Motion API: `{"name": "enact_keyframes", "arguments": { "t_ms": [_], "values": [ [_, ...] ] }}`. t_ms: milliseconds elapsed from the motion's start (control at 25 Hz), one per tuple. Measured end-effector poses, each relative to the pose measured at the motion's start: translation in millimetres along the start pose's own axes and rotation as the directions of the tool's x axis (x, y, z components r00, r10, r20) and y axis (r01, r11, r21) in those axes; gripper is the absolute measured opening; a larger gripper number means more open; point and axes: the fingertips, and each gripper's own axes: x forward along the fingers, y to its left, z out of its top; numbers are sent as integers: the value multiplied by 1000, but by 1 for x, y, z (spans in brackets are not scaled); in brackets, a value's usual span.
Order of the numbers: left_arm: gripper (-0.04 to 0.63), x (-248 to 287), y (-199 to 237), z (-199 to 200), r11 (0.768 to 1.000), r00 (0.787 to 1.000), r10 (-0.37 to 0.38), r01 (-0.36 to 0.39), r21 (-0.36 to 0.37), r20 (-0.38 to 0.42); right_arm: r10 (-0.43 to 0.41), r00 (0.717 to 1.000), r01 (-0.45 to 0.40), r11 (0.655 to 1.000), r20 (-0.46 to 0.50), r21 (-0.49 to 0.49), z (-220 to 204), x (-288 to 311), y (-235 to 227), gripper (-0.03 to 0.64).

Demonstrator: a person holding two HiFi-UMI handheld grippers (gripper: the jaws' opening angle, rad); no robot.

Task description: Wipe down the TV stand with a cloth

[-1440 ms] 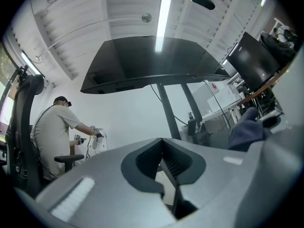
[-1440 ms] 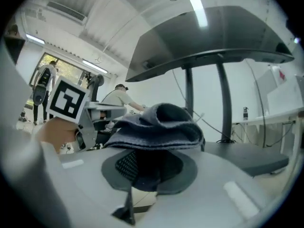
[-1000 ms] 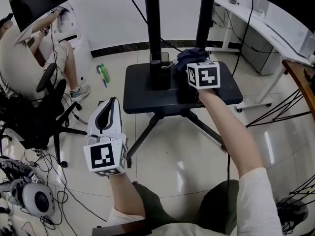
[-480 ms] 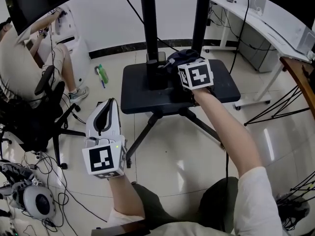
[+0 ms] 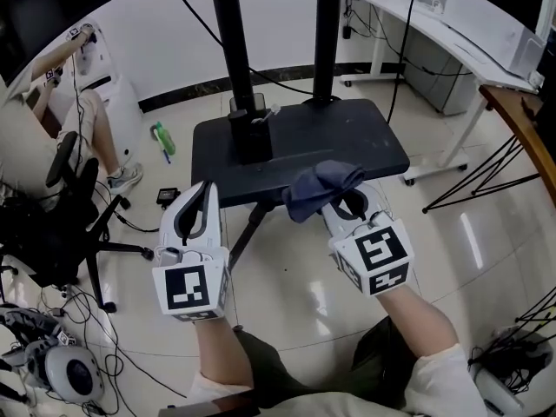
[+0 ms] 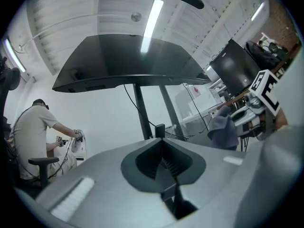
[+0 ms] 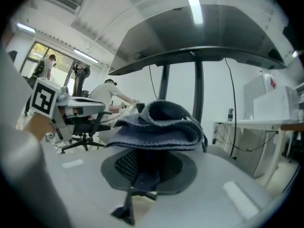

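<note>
The TV stand's black base plate (image 5: 356, 146) lies ahead, with two dark poles (image 5: 228, 50) rising from it. My right gripper (image 5: 337, 196) is shut on a dark blue cloth (image 5: 320, 186), which hangs bunched over its jaws just in front of the plate's front edge. In the right gripper view the cloth (image 7: 159, 125) is folded across the jaws of the right gripper (image 7: 145, 158). My left gripper (image 5: 205, 191) is shut and holds nothing, to the left of the cloth and off the plate. From the left gripper (image 6: 164, 144) I see the TV's underside (image 6: 128, 65) and the cloth (image 6: 223, 133).
A person (image 5: 35, 137) sits on an office chair (image 5: 65, 224) at left. A green bottle (image 5: 161, 137) and cables (image 5: 82, 311) lie on the tiled floor. White desks (image 5: 452, 37) stand at the back right, and a wooden edge (image 5: 526, 137) at the far right.
My right gripper has drawn back off the stand's plate toward me, carrying the cloth to the front edge. The left gripper has stayed much where it was.
</note>
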Motion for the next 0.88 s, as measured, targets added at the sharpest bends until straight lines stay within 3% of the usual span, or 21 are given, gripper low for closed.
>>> {"name": "enact_keyframes", "arguments": {
  "t_ms": [120, 240, 320, 440, 520, 560, 640, 760, 840, 880],
  "values": [
    [107, 2, -1, 7, 1000, 999, 14, -13, -16, 36, -37, 999, 37, 999, 2, 13, 11, 21, -50, 63],
    [107, -2, -5, -4, 1000, 998, -4, 4, -7, -66, -58, 992, 67, 995, -112, 76, 4, 75, -110, 63],
    [107, -2, -7, 2, 1000, 999, -9, 9, -2, -34, -90, 971, 119, 986, -222, 120, -17, 112, -149, 63],
    [107, 1, -9, 20, 1000, 996, -20, 19, 20, 85, -140, 922, 186, 978, -360, 98, -54, 155, -191, 63],
    [107, -2, -10, 18, 1000, 999, -18, 17, 15, 46, -138, 904, 192, 977, -404, 96, -65, 168, -199, 63],
    [107, -4, -10, 17, 1000, 1000, -14, 14, 10, 23, -131, 902, 187, 978, -411, 98, -65, 167, -197, 63],
    [107, -2, -9, 22, 1000, 997, -12, 11, 20, 70, -114, 907, 163, 983, -405, 89, -62, 158, -186, 63],
    [107, 1, -11, 25, 999, 994, -23, 19, 31, 111, -94, 934, 116, 992, -344, 44, -49, 120, -163, 63],
    [107, 2, -16, 20, 999, 996, -32, 30, 30, 84, -85, 959, 96, 995, -272, 27, -38, 83, -144, 63],
    [107, 1, -19, 14, 999, 999, -39, 38, 25, 31, -82, 969, 90, 996, -233, 27, -35, 63, -134, 63]
  ]
}}
